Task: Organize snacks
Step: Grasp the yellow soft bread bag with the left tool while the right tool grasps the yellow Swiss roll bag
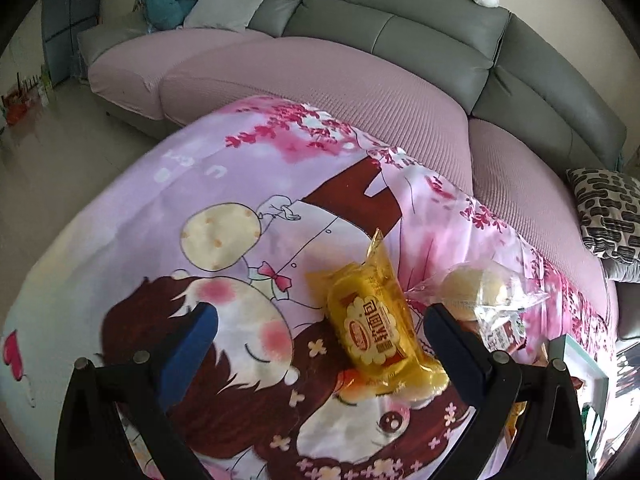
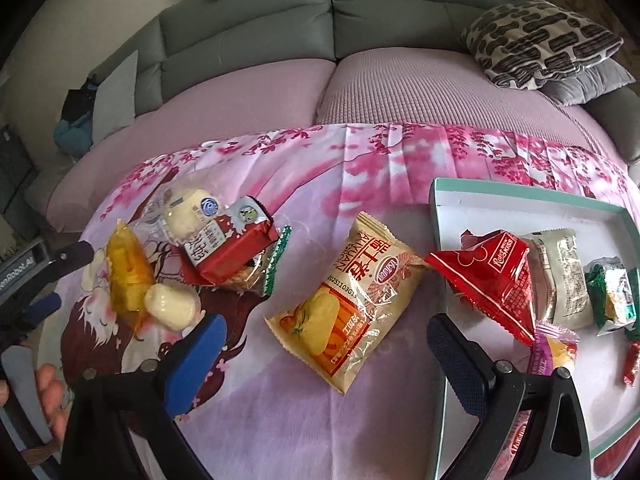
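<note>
Pick phase: left gripper [image 1: 320,332] jaws spread wide around yellow snack pack [image 1: 376,320] lying on surface, right gripper [image 2: 326,338] jaws released over beige cracker bag [image 2: 348,300] beside tray [image 2: 436,216]; next, likely clamp and carry to tray.

free: bare cloth on the counter [image 2: 280,420] around the beige packet [image 2: 344,304] | obstacle left: snack pile [image 2: 212,240] crowded, packets touching | obstacle right: tray [image 2: 436,216] rim, red packet [image 2: 492,280] overhanging it | left claw [image 1: 320,332] open wide, yellow packet [image 1: 376,332] between its fingers
</note>
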Demonstrator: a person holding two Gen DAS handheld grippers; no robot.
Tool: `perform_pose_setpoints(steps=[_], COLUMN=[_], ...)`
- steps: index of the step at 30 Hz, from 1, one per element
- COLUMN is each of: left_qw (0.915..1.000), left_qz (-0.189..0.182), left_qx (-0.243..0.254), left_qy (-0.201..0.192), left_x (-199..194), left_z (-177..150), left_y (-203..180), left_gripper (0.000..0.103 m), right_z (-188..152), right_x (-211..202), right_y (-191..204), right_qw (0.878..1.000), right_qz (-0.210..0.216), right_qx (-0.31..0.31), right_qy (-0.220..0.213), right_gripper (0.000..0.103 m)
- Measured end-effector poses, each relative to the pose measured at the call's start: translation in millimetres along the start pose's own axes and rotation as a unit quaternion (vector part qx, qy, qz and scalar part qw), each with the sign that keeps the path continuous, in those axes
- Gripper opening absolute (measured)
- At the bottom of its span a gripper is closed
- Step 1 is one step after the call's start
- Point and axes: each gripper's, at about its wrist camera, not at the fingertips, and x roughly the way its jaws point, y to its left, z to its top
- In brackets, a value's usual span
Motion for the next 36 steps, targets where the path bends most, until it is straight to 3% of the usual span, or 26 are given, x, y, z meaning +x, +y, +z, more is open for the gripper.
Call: perform_pose_setpoints(steps=[7,18,20,25,27,31,36], left_qw=[0.9991,0.9977,0.9977,0.9972,0.9967,0.9962,0.9959], left_qz=[-0.017,-0.022,-0.022,-0.03,-0.031,-0.034,-0.028], left_qx=[0.014,-0.002,0.004,0.01,0.015,0.018,0.026], left_qy=[0.035,0.063,0.064,0.068,0.073,0.078,0.081], left_x=[27,54,55,52,51,49,46], left_z=[-2,-2,-1,0,-1,-2,-3], left_y=[-9,-9,-12,-18,-22,-26,-28], left_gripper=[0.102,0.101,0.096,0.079,0.072,0.06,0.056], right_z=[0,9,11,12,11,8,5], right_x=[15,35,37,43,42,42,39], right_y=[1,-5,-4,-7,-8,-8,-7], right_qw=[1.0,1.0,1.0,1.0,1.0,1.0,1.0], right_qz=[-0.001,-0.005,-0.008,-0.01,-0.011,-0.01,-0.008], right_qx=[0.001,0.016,0.015,0.021,0.024,0.02,0.019], right_qy=[0.012,0.015,0.013,0.016,0.016,0.018,0.023], right_gripper=[0.09,0.089,0.087,0.063,0.059,0.058,0.055])
